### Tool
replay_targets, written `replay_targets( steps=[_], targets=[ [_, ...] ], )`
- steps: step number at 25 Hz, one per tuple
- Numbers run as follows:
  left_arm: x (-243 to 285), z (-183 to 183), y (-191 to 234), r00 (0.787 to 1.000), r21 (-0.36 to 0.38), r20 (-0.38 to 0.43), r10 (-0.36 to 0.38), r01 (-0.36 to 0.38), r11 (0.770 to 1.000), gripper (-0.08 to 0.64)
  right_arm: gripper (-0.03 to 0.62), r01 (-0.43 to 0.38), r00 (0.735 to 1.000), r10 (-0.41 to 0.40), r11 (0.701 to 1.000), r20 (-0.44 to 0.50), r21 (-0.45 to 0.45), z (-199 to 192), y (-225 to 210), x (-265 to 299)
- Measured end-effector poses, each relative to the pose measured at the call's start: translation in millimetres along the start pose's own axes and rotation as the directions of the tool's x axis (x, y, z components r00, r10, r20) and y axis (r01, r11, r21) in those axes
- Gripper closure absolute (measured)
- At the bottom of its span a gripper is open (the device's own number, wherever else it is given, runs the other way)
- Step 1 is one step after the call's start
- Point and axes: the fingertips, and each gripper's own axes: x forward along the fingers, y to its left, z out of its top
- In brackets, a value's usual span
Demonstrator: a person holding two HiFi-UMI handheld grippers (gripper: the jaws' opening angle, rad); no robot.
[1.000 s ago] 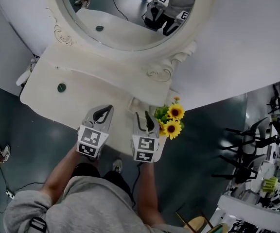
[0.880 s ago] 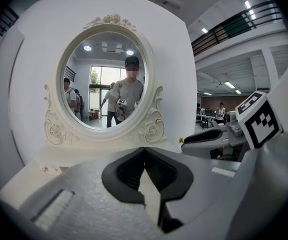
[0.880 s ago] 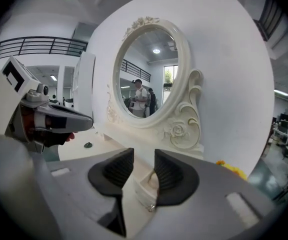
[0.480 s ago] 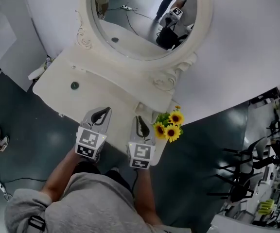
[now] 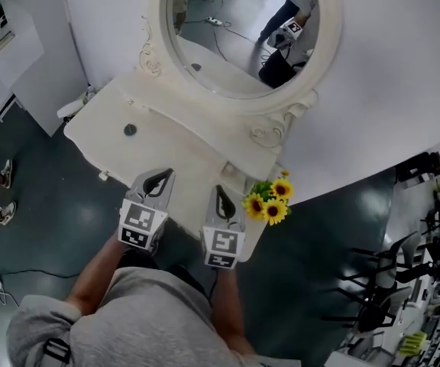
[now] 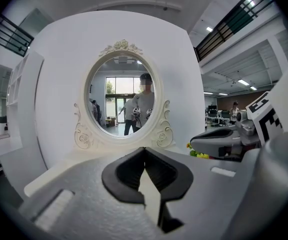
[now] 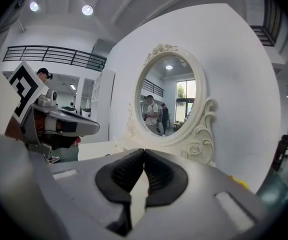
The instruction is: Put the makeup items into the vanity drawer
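The white vanity top point(image 5: 176, 145) lies below me with its oval mirror point(image 5: 235, 33) behind it. One small dark round item point(image 5: 131, 129) rests on the top at the left; I cannot tell what it is. My left gripper point(image 5: 160, 177) hovers over the vanity's front edge, shut and empty. Beside it my right gripper point(image 5: 221, 193) has just been closing and is now shut with nothing between its jaws. In the left gripper view the pads point(image 6: 144, 150) meet at the tip. The right gripper view shows its pads point(image 7: 144, 152) pressed together. No drawer front shows.
A bunch of sunflowers point(image 5: 269, 201) stands at the vanity's right front corner, close to my right gripper. A small cream block point(image 5: 234, 176) sits just behind that gripper. Dark floor surrounds the vanity, with equipment racks point(image 5: 426, 297) at the right and a white cabinet point(image 5: 14, 44) at the left.
My right gripper's jaws went from wide open to shut. Both grippers rose and drew back a little from the vanity top, side by side.
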Motion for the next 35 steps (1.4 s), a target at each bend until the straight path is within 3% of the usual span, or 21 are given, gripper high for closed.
replay_targets(
  steps=[6,13,25,35],
  targets=[
    [-4.2,-6.5,19.1,0.999,-0.012,-0.004,0.044,-0.044,0.999,0.549,0.587,-0.064,0.998,0.064,0.998,0.003,-0.009,0.8,20.6,16.6],
    [-21.5,-25.2,59.9,0.988,-0.055,-0.034,0.148,-0.15,0.987,0.549,0.586,-0.193,0.981,0.193,0.98,-0.014,-0.041,3.0,66.1,48.7],
    [-51.7,-70.8,155.7,0.936,-0.127,-0.112,0.334,-0.347,0.929,0.549,0.586,-0.387,0.922,0.384,0.918,-0.059,-0.083,4.0,155.1,127.4],
    [-30.6,-106.5,228.9,0.911,-0.165,-0.169,0.375,-0.402,0.901,0.549,0.586,-0.445,0.893,0.435,0.892,-0.116,-0.081,-8.9,196.2,207.6]
  ],
)
